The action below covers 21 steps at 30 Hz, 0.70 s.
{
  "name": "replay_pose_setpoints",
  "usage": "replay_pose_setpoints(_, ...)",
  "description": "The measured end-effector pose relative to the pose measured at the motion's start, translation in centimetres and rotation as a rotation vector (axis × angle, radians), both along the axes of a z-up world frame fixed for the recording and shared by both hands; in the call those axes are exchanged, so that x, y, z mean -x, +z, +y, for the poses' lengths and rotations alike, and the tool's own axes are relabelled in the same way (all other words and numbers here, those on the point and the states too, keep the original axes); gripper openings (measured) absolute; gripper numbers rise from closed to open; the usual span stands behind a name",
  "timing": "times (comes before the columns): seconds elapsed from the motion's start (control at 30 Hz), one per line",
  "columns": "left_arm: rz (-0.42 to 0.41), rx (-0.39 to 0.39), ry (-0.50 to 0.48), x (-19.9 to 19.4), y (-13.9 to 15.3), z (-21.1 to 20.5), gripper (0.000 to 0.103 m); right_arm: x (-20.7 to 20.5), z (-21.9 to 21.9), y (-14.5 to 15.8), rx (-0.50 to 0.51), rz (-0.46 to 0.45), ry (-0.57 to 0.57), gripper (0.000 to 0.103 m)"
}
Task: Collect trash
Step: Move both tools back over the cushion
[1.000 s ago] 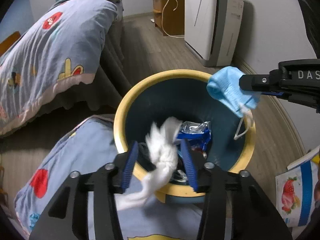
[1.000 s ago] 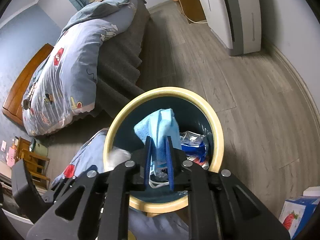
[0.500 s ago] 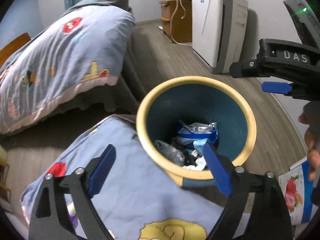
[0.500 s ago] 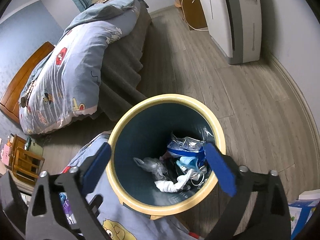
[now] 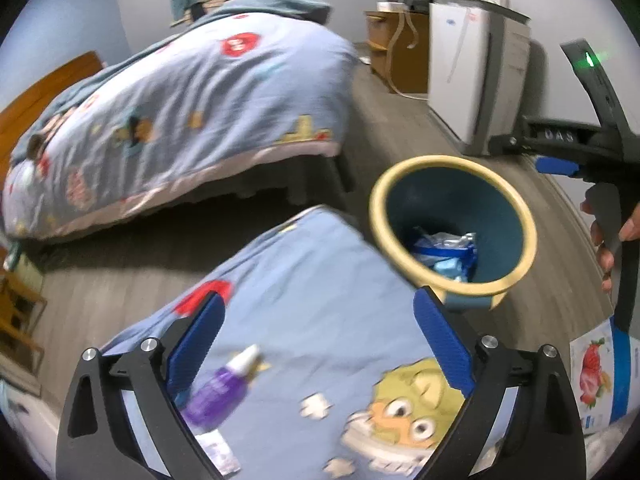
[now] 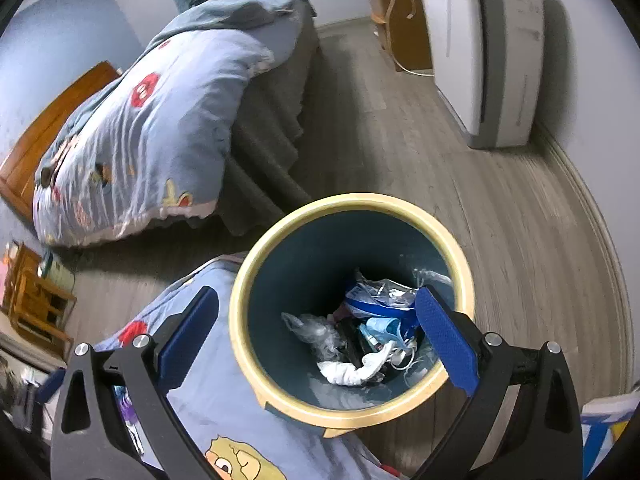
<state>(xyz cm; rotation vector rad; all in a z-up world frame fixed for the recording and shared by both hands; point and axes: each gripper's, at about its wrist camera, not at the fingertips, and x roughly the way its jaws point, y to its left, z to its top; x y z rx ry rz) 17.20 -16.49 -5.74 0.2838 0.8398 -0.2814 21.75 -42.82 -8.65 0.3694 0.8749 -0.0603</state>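
Beside the quilt [image 6: 224,412], on the wood floor, the yellow-rimmed, dark-blue bin [image 6: 256,300] holds a white tissue [image 6: 348,372], a pale blue mask [image 6: 384,328] and clear and blue wrappers, while the left gripper [image 5: 316,344] and right gripper [image 6: 316,340] both gape wide, grasping nothing.

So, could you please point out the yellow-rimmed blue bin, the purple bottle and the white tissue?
Yellow-rimmed blue bin [image 6: 256,256]: right wrist view, rim.
Purple bottle [image 5: 218,394]: left wrist view, body.
White tissue [image 6: 344,372]: right wrist view, middle.
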Motion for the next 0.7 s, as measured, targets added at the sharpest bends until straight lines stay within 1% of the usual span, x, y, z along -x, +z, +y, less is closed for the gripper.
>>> replay_pose_setpoints(0.17, -0.013, -0.007, 0.103, 0.8, 0.9, 5.8, 0.095, -0.3, 3.8, 0.9, 0.057, -0.011, 0.077, 0.097)
replay_pose_setpoints(0.27, -0.005, 0.021, 0.164, 1.2, 0.8, 8.8, 0.095, -0.6, 6.2, 0.9, 0.061, -0.001, 0.122, 0.097)
replay_pose_setpoints(0.33, 0.005, 0.036, 0.205, 1.6, 0.3, 11.0, 0.095, -0.7, 8.2, 0.7, 0.071, 0.014, 0.158, 0.097)
replay_pose_setpoints(0.43, 0.032, 0.025, 0.253, 2.0, -0.9, 13.4, 0.095, -0.8, 11.6, 0.4, 0.093, 0.031, 0.219, 0.097)
replay_pose_setpoints(0.6, 0.071, 0.009, 0.291, 2.8, -2.6, 16.7, 0.095, -0.9, 16.9, -0.5, 0.096, 0.071, 0.304, 0.097)
replay_pose_setpoints(0.7, 0.098, 0.021, 0.301, 3.5, -3.6, 18.2, 0.095, -1.0, 19.6, -1.1, 0.09, 0.094, 0.347, 0.097)
